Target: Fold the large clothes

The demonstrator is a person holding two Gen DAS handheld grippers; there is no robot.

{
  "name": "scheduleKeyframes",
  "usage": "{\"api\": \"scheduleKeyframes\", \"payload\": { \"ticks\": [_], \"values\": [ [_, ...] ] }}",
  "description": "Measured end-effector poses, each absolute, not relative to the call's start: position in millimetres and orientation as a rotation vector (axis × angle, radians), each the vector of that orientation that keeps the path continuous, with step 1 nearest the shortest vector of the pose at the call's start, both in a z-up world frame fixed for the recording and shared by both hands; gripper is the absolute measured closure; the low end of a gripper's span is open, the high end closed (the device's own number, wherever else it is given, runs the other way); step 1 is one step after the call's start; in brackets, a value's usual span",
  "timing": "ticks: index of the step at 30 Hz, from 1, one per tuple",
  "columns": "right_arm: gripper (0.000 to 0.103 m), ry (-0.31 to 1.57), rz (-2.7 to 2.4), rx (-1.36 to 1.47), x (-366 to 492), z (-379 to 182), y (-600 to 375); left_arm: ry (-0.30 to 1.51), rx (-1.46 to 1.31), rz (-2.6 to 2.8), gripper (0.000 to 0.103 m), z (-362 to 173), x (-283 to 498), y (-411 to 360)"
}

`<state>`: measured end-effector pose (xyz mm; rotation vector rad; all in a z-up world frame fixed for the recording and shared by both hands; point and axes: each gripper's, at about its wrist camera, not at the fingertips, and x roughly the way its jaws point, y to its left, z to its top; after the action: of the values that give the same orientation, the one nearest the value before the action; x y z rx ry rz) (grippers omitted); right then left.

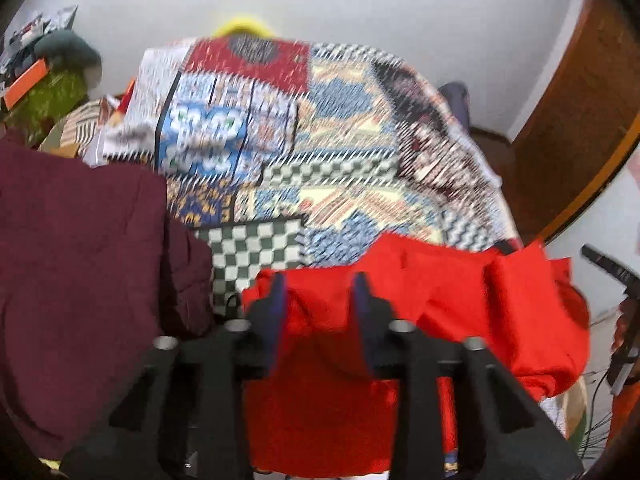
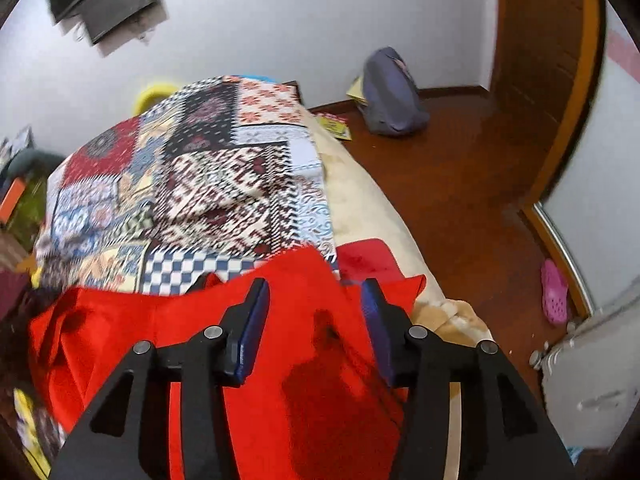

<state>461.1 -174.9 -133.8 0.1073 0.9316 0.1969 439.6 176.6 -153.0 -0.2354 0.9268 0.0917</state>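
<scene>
Garment, red (image 1: pixel 460 300), is lying bunched at six o'clock of the left wrist view on the patchwork bedspread (image 1: pixel 320 120); the left gripper (image 1: pixel 320 284) is standing with jaws parted around a fold, pads not pressing. A maroon cloth (image 1: pixel 80 260) is sitting at nine o'clock. Right wrist view: the right gripper (image 2: pixel 316 292) is hovering agape over the same garment (image 2: pixel 180 320), wooden floor (image 2: pixel 460 180) at two o'clock. Advisable: smoothing the fold flat before pinching corners.

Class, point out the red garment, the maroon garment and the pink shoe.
red garment (image 2: pixel 312 312): right wrist view, middle of cloth.
maroon garment (image 1: pixel 80 260): left wrist view, middle.
pink shoe (image 2: pixel 554 294): right wrist view, upper.
</scene>
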Motion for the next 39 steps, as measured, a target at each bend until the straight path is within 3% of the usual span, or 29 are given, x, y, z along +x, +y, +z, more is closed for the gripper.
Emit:
{"api": "scheduleKeyframes", "payload": {
  "ticks": [2, 5, 10, 13, 19, 27, 33, 39],
  "values": [
    [0.055, 0.921, 0.241, 0.076, 447.8, -128.2, -170.2, 0.876, -0.223, 0.114, 0.042, -140.7, 431.5, 172.3],
    [0.040, 0.900, 0.297, 0.031, 433.1, -121.8, -162.6, 0.839, -0.188, 0.099, 0.041, -125.9, 421.0, 161.0],
    [0.036, 0.910, 0.383, -0.045, 419.9, -129.1, -148.5, 0.893, -0.127, 0.022, 0.038, -133.0, 410.1, 137.1],
    [0.027, 0.923, 0.387, -0.087, 421.2, -141.5, -146.7, 0.958, -0.081, -0.029, 0.038, -155.4, 405.3, 120.6],
    [0.027, 1.046, 0.335, -0.038, 454.9, -178.9, -161.4, 1.098, -0.026, -0.068, 0.038, -213.5, 419.0, 101.0],
    [0.027, 1.079, 0.234, -0.138, 492.5, -222.2, -170.2, 1.055, -0.050, 0.175, 0.038, -229.2, 480.7, 140.0],
    [0.027, 1.068, 0.038, -0.173, 505.1, -222.2, -192.2, 1.044, -0.052, 0.291, 0.038, -227.0, 496.2, 161.4],
    [0.025, 0.965, 0.180, -0.165, 469.0, -170.4, -167.2, 1.005, -0.086, 0.155, 0.038, -204.0, 467.3, 139.0]
  ]
}}
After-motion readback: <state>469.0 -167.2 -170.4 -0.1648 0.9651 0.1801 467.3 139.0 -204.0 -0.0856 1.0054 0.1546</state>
